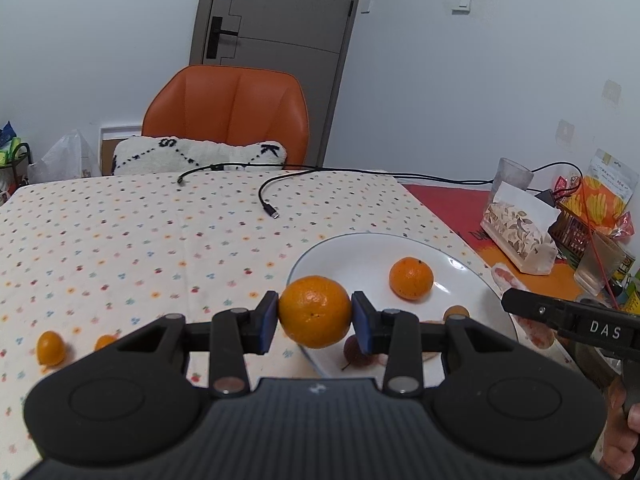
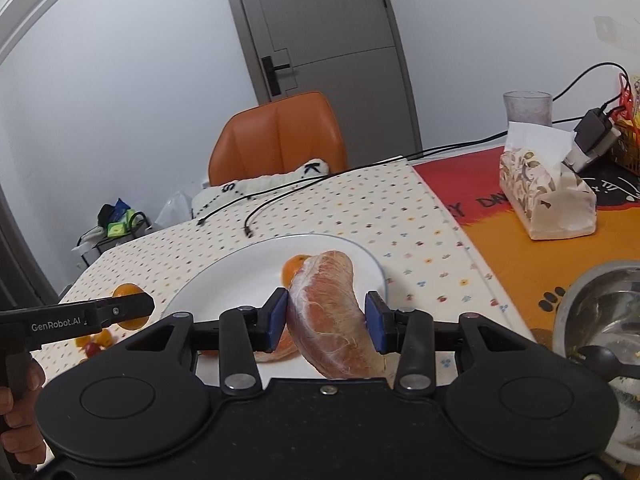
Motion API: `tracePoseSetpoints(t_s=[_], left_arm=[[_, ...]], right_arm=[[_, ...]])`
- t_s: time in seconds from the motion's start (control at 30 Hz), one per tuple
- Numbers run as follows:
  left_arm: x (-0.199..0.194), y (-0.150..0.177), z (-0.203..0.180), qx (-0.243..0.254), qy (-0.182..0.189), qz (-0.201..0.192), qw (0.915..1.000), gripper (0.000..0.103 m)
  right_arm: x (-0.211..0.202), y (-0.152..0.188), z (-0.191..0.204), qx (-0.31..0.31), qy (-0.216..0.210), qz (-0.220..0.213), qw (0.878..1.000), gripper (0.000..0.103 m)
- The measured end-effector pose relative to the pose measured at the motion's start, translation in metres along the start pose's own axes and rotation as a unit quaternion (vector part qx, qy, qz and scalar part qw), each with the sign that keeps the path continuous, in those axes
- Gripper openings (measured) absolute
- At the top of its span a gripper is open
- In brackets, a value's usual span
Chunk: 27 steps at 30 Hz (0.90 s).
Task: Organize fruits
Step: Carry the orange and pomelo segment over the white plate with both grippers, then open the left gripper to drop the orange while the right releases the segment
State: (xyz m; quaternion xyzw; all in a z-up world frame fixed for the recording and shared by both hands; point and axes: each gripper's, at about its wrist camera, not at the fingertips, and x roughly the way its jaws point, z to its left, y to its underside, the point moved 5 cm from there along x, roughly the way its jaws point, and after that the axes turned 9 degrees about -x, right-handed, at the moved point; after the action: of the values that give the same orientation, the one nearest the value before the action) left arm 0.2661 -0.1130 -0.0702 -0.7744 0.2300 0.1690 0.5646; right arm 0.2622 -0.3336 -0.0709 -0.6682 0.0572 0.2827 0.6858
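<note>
A spotted tablecloth point(image 1: 120, 240) is covering the table, and a white plate point(image 1: 360, 248) is sitting on it with one orange point(image 1: 411, 278) lying inside. The left tongs point(image 1: 315, 314) are clamping a second orange point(image 1: 315, 311) over the plate's near rim. Only the right view is showing the right tongs point(image 2: 327, 316) pinching a peeled pomelo wedge point(image 2: 332, 312) above the plate, plus a steel bowl point(image 2: 600, 304). Only the left view is showing small kumquats point(image 1: 50, 347) lying on the cloth.

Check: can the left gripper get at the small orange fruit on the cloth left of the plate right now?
Probably not yet. The left gripper is already shut on a mandarin, so its jaws are full. The small orange fruit lies uncovered on the cloth with nothing around it; once the mandarin goes onto the plate, the approach looks free.
</note>
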Motion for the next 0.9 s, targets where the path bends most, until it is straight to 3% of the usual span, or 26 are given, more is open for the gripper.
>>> tracePoseSetpoints(t_s=[0.27,0.53,0.9], left_arm=[[0.022,-0.005,-0.007,0.002,0.003,0.013,0.9999,0.038],[0.023,-0.009,0.001,-0.002,-0.011,0.013,0.9999,0.054],[0.006,-0.014,0.028,-0.012,-0.043,0.005,0.999,0.063]], right_arm=[[0.015,-0.007,-0.008,0.005,-0.005,0.002,1.0,0.04],[0.028,-0.015,0.0,-0.002,-0.02,0.003,1.0,0.04],[0.044,-0.024,0.024,-0.012,-0.044,0.001,0.999,0.04]])
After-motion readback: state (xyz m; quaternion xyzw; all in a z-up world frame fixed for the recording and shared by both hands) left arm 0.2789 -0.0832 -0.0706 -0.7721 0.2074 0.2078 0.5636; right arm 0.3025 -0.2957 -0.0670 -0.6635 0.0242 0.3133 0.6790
